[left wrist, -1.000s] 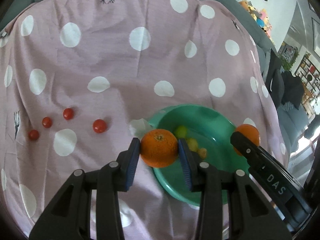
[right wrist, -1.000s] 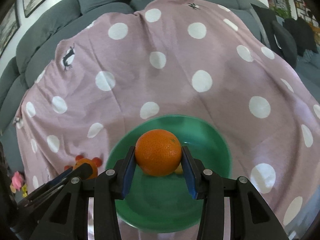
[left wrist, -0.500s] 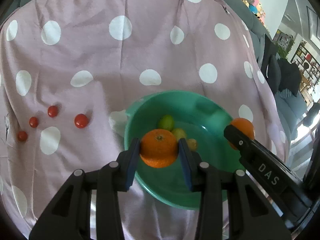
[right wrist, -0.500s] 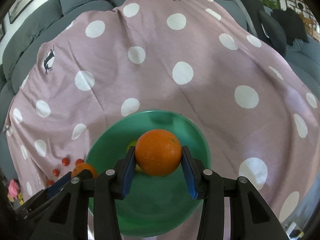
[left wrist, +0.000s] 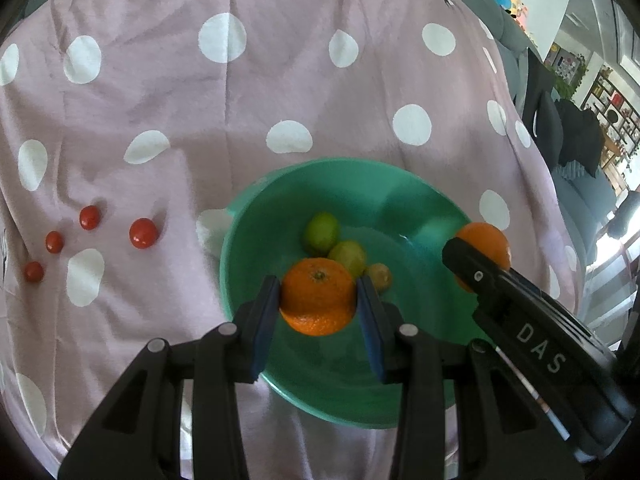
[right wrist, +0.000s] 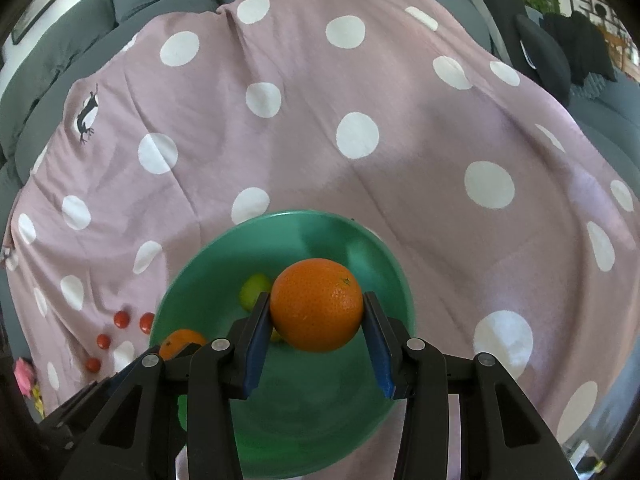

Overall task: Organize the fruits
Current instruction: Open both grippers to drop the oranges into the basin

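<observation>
My left gripper (left wrist: 318, 300) is shut on an orange (left wrist: 318, 298) and holds it over the near left part of a green bowl (left wrist: 400, 168). Three small green-yellow limes (left wrist: 321, 231) lie in the bowl just beyond it. My right gripper (right wrist: 316, 308) is shut on a larger orange (right wrist: 316, 304) above the same bowl (right wrist: 304, 216). In the left wrist view that second orange (left wrist: 486, 246) shows at the bowl's right rim behind a black finger (left wrist: 480, 276). The left gripper's orange (right wrist: 182, 342) appears at lower left in the right wrist view.
The bowl sits on a pink cloth with white dots (left wrist: 280, 80) spread over a grey sofa (right wrist: 80, 32). Several cherry tomatoes (left wrist: 143, 233) lie on the cloth left of the bowl. Dark cushions (right wrist: 560, 48) and shelves stand at the far right.
Both grippers have moved forward and down with their oranges. The left one was at the bowl's near left rim and now hangs over its inside. Neither grip has altered.
</observation>
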